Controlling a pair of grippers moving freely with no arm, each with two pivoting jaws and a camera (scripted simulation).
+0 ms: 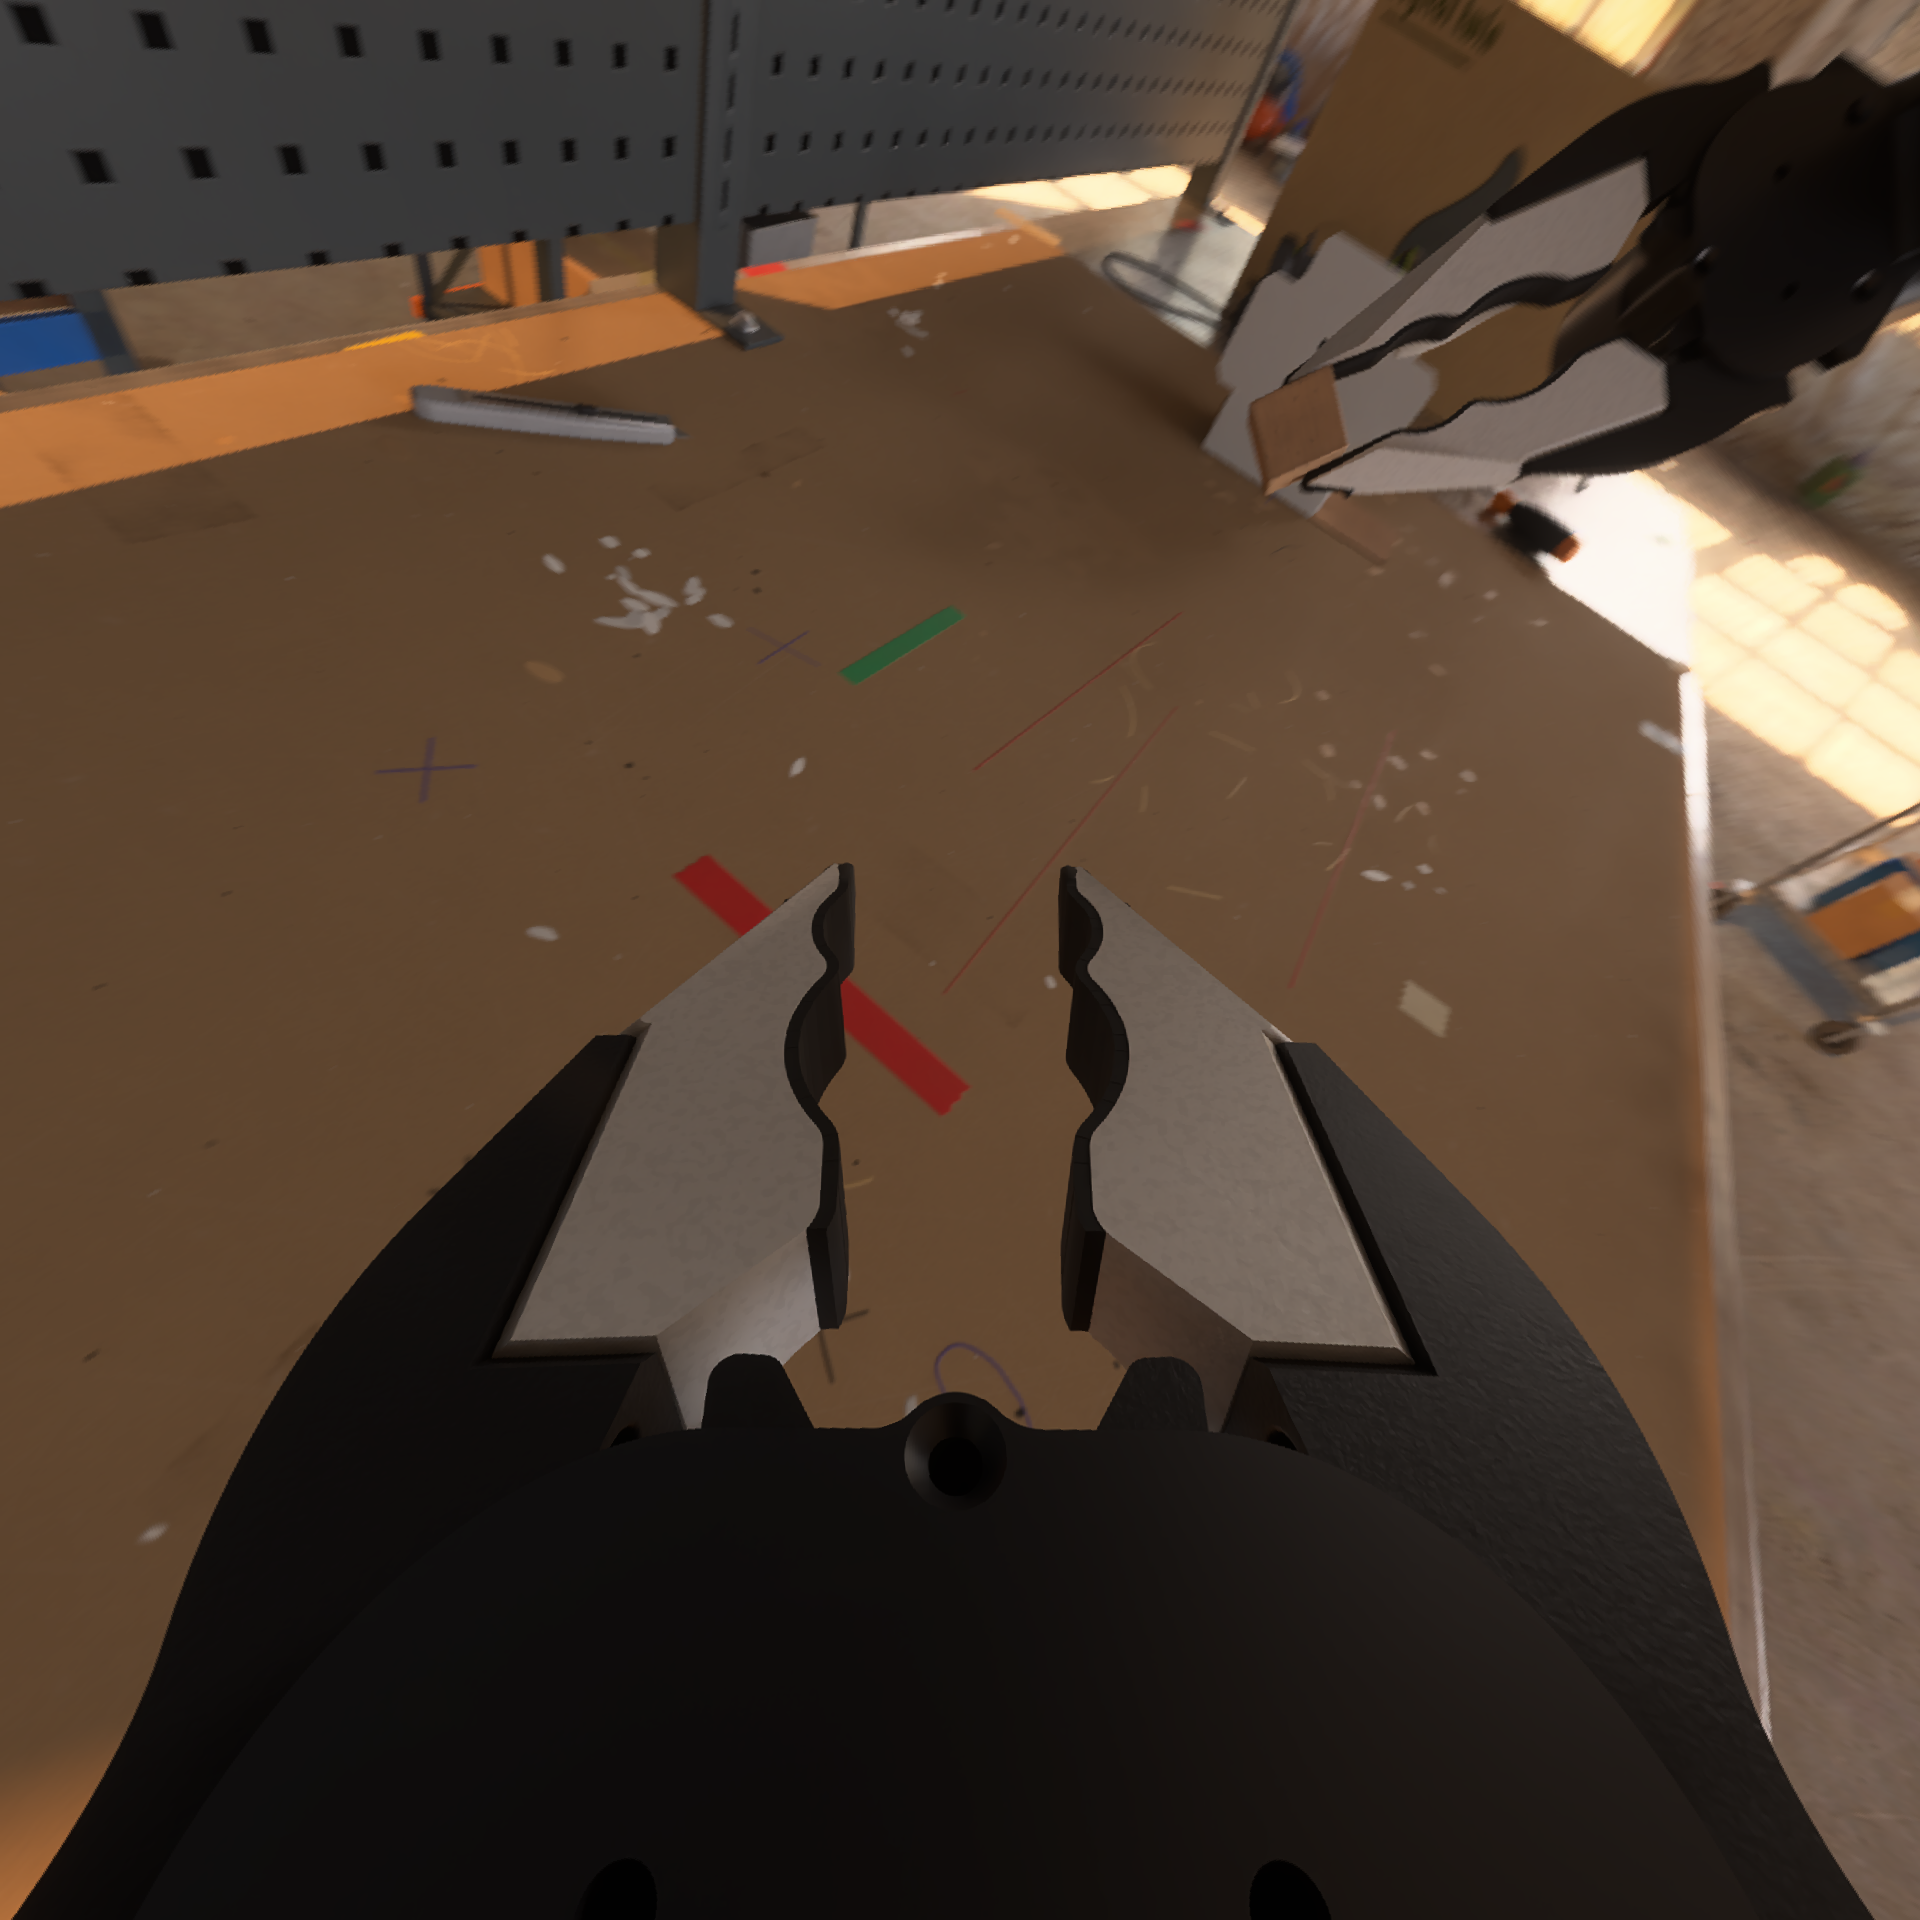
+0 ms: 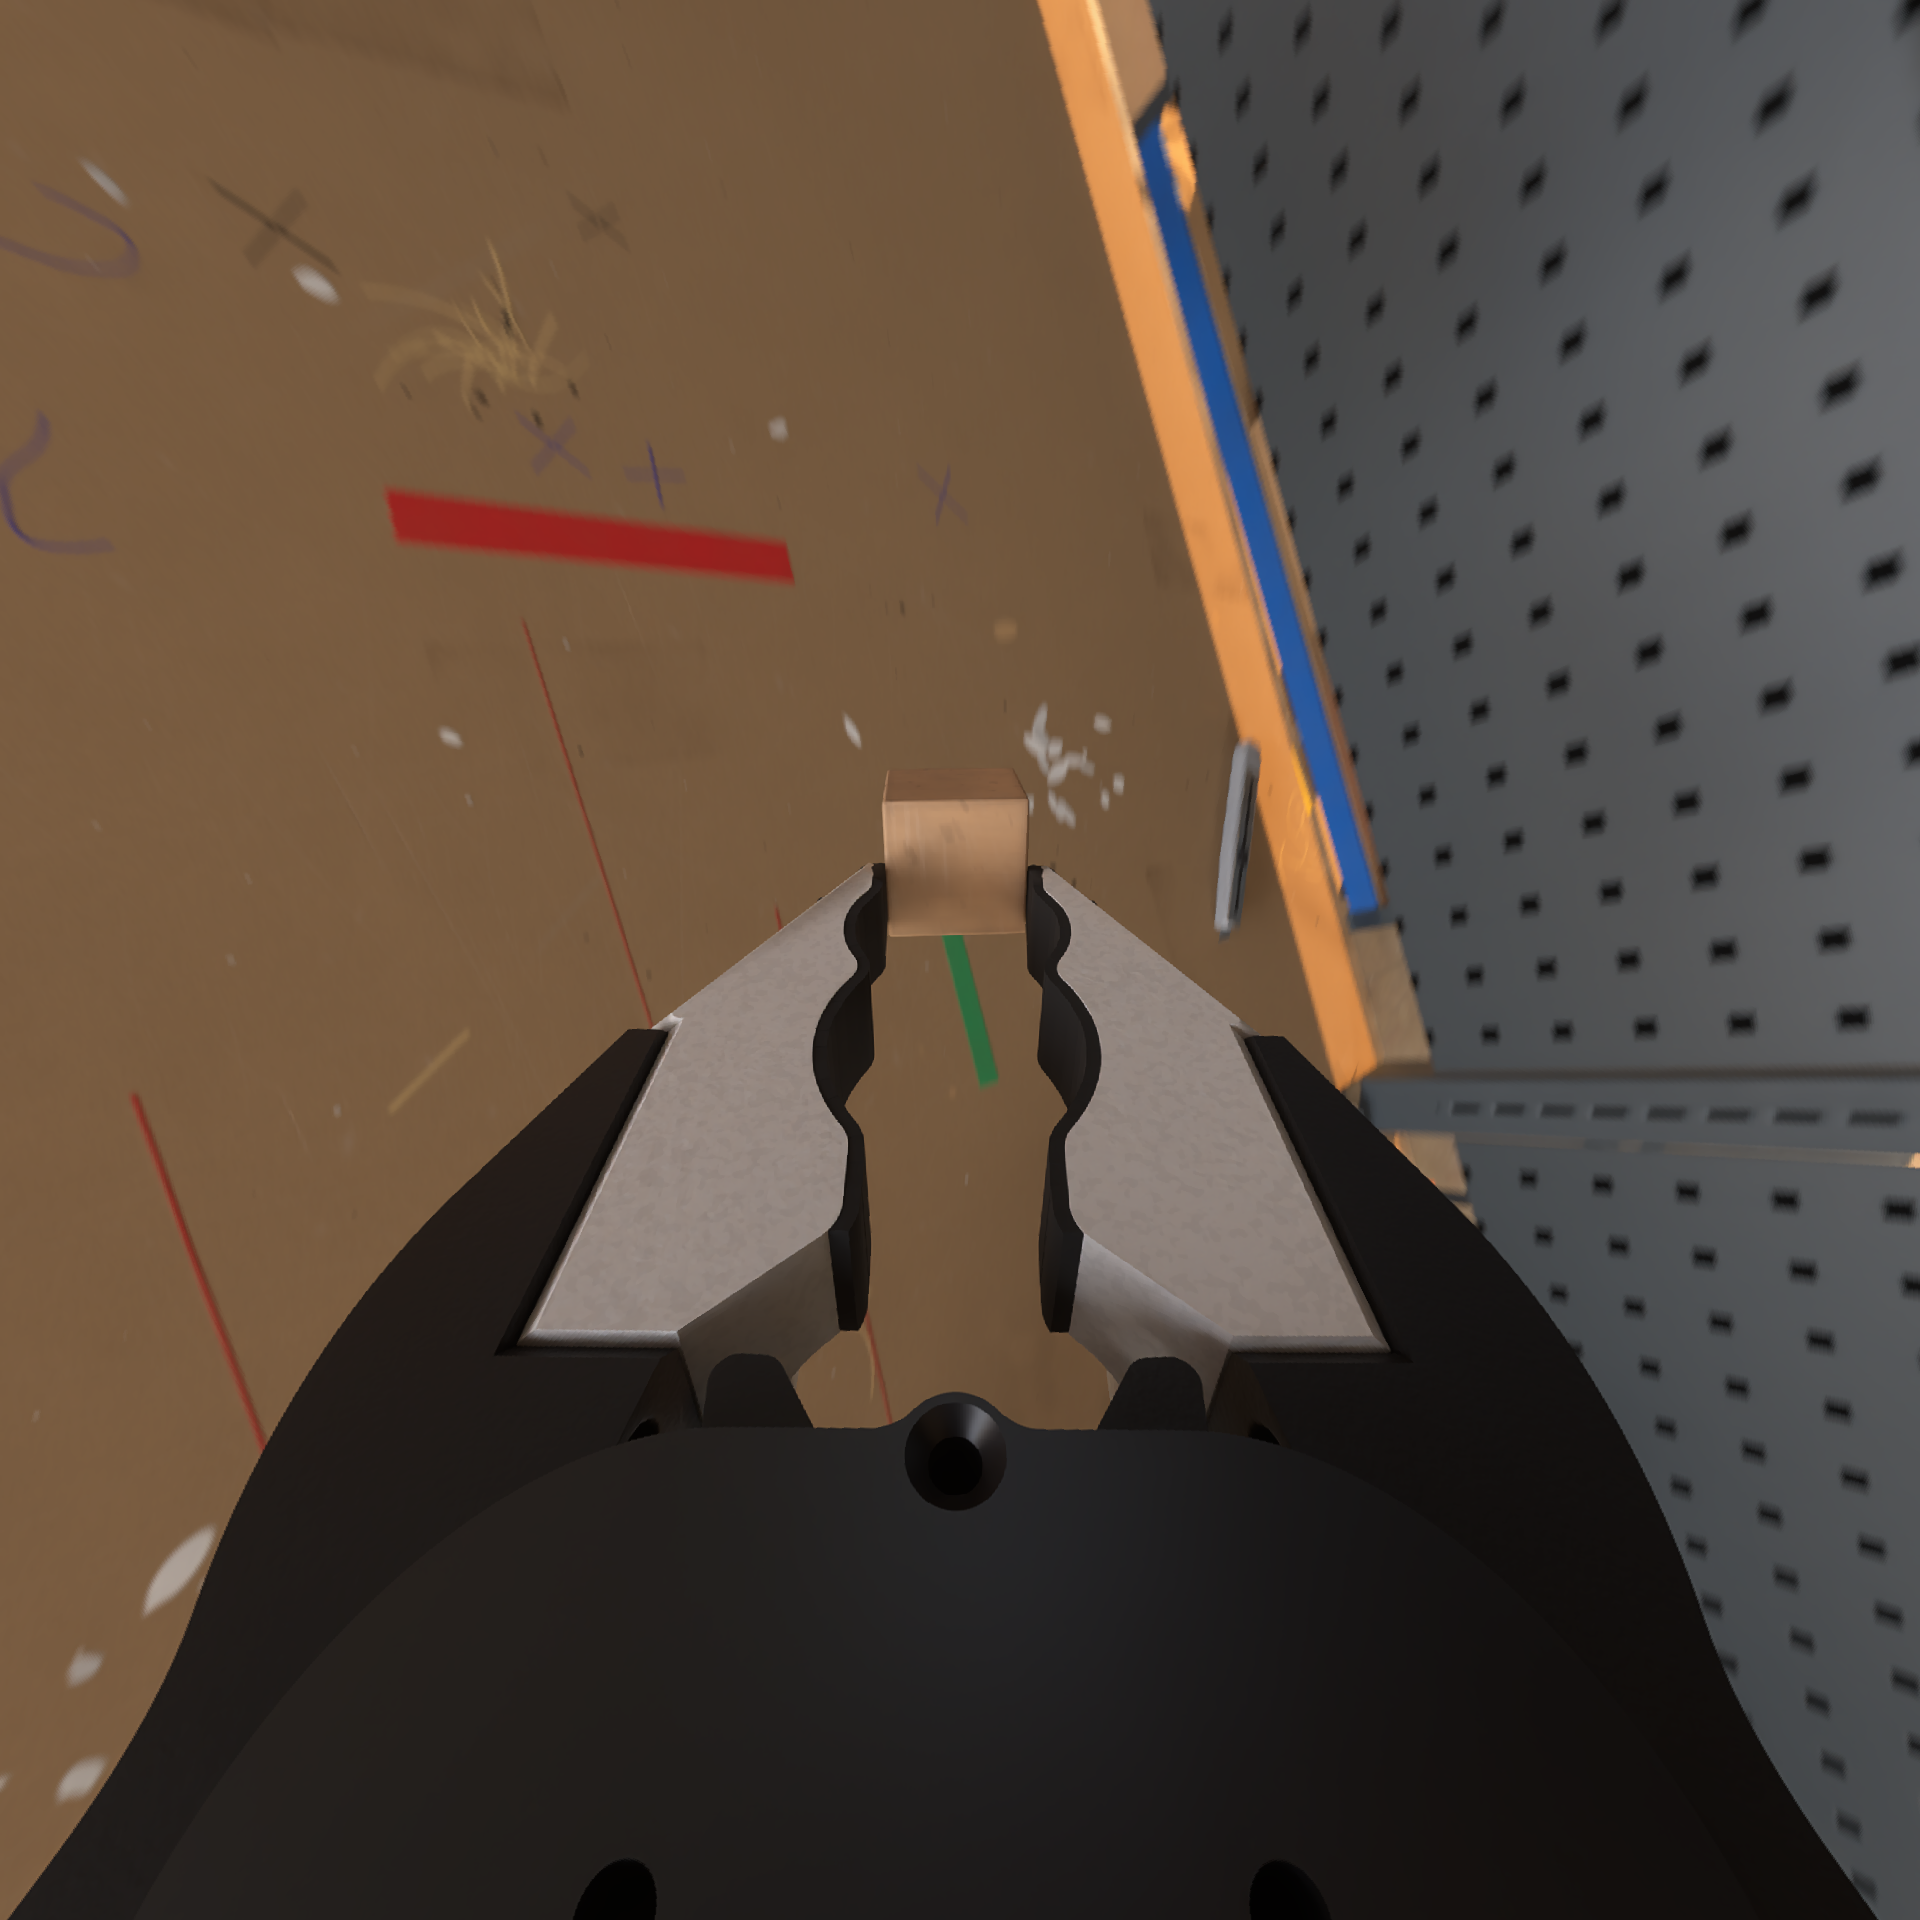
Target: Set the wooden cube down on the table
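The wooden cube point(image 2: 953, 868) is a small light-brown block pinched between the tips of my right gripper point(image 2: 956, 902), which is shut on it and holds it above the brown table point(image 2: 312, 831). In the left wrist view the same cube point(image 1: 1299, 428) shows at the upper right, in the right gripper point(image 1: 1311, 436) and well above the table point(image 1: 416, 987). My left gripper point(image 1: 956, 894) is open and empty over a red tape strip point(image 1: 904, 1049) near the table's middle.
A green tape strip point(image 1: 900, 644) lies mid-table and shows under the cube in the right wrist view point(image 2: 971, 1013). A grey utility knife point(image 1: 540, 416) lies near the back rail. A grey pegboard point(image 2: 1610, 623) stands behind. A cardboard box point(image 1: 1434, 156) stands back right. The table's right edge point(image 1: 1694, 935) drops off.
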